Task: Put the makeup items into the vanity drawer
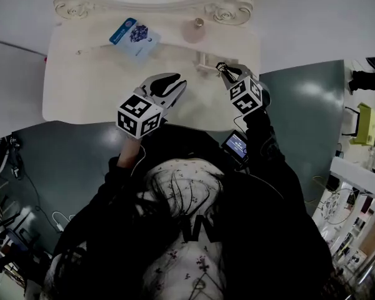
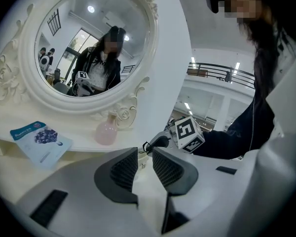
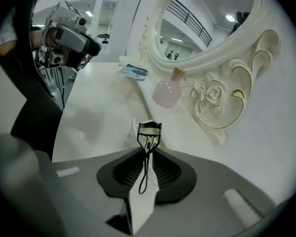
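Note:
My right gripper [image 1: 227, 71] hovers over the right part of the white vanity top [image 1: 87, 86] and is shut on a black eyelash curler [image 3: 148, 149]. The curler's head sticks out past the jaws [image 3: 150, 129]. Just beyond it a small white raised piece [image 1: 203, 61] stands on the vanity; I cannot tell what it is. My left gripper [image 1: 170, 87] is over the vanity's front middle, jaws a little apart with nothing between them [image 2: 145, 164]. A pink round bottle [image 3: 166, 94] stands at the foot of the mirror. A blue packet [image 1: 135, 36] lies further left.
The ornate white oval mirror [image 2: 89, 43] rises at the back of the vanity, its carved base [image 3: 212, 100] close to the right gripper's right side. A thin stick [image 1: 90, 50] lies next to the packet. The person sits close against the vanity's front edge.

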Demonstrator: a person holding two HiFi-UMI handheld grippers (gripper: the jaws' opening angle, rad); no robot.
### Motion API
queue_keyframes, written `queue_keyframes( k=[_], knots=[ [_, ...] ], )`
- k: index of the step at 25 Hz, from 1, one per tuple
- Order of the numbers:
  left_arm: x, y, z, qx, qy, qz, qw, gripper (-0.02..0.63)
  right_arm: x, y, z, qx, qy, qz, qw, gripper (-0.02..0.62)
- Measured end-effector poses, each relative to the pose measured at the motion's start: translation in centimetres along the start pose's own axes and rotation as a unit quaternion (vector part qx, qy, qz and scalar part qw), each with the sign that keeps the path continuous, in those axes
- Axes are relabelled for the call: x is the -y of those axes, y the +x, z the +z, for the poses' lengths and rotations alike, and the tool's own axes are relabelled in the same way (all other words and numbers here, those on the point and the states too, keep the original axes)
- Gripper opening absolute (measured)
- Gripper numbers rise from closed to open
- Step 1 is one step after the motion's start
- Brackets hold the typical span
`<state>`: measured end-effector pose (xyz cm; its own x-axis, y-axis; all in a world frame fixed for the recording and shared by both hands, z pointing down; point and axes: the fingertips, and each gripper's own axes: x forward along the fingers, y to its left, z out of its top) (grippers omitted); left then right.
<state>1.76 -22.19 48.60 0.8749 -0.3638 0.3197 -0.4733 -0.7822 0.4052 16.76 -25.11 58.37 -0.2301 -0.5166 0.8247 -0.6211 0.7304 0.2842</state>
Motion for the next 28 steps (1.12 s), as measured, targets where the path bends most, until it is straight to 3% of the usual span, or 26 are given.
queue_keyframes(
  k=[11,16,28],
  knots=[
    [-0.3,-2.2,-0.8,-0.005,0.004,0.055,0.9985,0.092,0.3,2.8,-0.8,-0.035,-0.099,0.057,0.993,0.069],
    [-0.9,-3.5,-1.1,-0.004,-0.001,0.074,0.9972,0.092,1.1,2.7,-0.5,-0.051,-0.142,0.043,0.988,0.068],
    [-1.6,-4.6,-1.6,-0.009,-0.008,0.087,0.9962,0.092,1.1,4.6,0.5,-0.037,-0.113,0.060,0.991,0.074]
  ],
)
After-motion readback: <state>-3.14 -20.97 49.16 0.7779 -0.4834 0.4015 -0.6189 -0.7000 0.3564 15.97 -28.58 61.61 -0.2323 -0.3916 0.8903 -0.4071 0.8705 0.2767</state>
